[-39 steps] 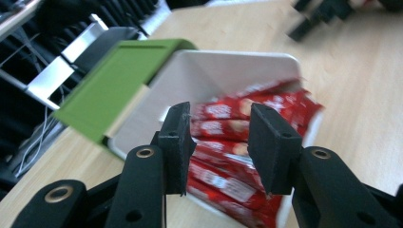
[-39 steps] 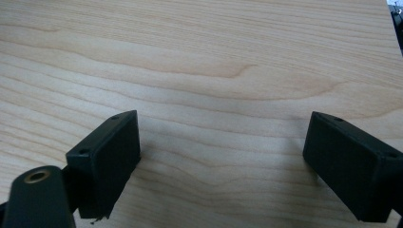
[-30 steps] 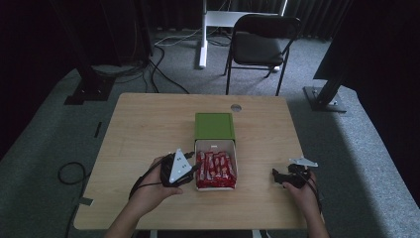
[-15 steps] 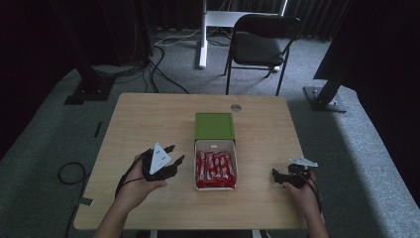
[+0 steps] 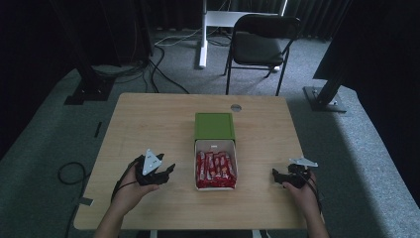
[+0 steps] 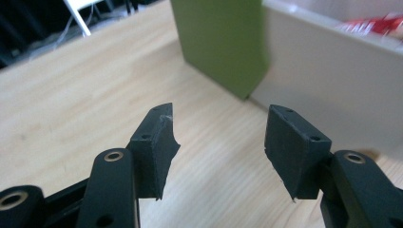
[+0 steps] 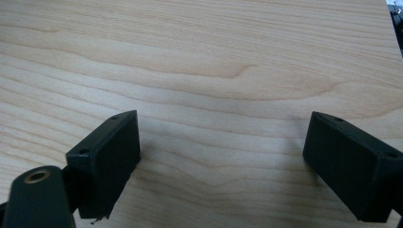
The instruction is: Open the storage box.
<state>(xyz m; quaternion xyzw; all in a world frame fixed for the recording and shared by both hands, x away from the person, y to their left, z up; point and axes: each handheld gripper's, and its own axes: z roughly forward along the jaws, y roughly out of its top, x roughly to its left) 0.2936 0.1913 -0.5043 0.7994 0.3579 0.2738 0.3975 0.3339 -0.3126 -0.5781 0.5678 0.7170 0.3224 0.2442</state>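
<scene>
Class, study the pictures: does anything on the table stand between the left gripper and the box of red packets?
Nothing visible does. The left gripper, its jaws just opened with nothing between them, sits beside the white box of red packets; bare table lies between. The box's green lid is behind it, out of the path.

I saw a white box (image 5: pixel 216 184) of red-wrapped bars (image 5: pixel 214 167) — its green lid (image 5: pixel 214 126) at twelve o'clock — on the pale wood-grain table (image 5: pixel 148 119); both grippers' jaws were black.
</scene>
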